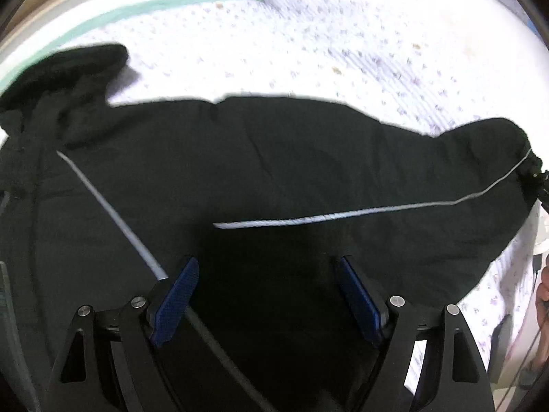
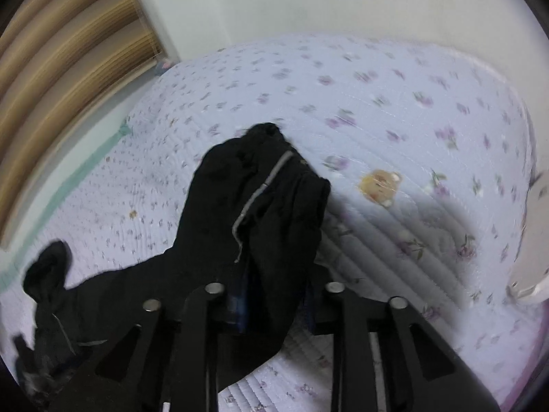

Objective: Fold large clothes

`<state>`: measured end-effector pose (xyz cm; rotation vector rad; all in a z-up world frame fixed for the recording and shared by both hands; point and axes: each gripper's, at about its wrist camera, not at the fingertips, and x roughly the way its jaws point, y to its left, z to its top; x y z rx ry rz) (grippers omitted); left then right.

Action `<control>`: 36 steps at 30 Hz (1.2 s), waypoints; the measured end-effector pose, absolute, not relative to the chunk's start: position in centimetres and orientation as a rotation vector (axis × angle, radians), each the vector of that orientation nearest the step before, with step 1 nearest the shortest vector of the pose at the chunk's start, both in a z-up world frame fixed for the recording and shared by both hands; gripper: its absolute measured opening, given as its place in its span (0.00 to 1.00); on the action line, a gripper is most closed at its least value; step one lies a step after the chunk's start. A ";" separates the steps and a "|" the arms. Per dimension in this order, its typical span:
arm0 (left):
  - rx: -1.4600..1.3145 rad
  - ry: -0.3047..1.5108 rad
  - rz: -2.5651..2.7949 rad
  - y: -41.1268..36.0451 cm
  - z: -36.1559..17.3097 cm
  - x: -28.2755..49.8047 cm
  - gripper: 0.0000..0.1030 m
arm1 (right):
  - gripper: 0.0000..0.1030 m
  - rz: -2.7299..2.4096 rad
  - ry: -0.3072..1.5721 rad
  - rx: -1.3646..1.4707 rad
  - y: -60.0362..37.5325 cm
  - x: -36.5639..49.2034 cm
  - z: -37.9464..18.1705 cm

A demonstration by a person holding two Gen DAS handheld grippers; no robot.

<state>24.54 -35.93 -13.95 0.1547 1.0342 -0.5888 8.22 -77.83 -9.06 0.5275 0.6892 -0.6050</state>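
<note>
A bed is covered by a pale quilted bedspread (image 1: 308, 34) printed with small purple flowers, with a mint-green band (image 1: 144, 8) along its far edge and a striped curtain (image 2: 61, 68) seen beyond it. A black garment (image 1: 274, 158) trimmed with thin grey piping (image 1: 343, 214) is spread across the bedspread. The left hand-held gripper (image 1: 267, 295) is held above the dark cloth with its blue pads (image 1: 178, 298) set wide apart and nothing between them. A bunched end of the garment is clamped in the right hand-held gripper (image 2: 274, 305) and lifted off the bedspread
</note>
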 end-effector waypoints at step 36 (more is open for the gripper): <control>-0.118 0.874 -0.367 -2.4 -9.4 23.1 0.81 | 0.17 0.125 0.892 0.000 -26.0 28.3 -10.9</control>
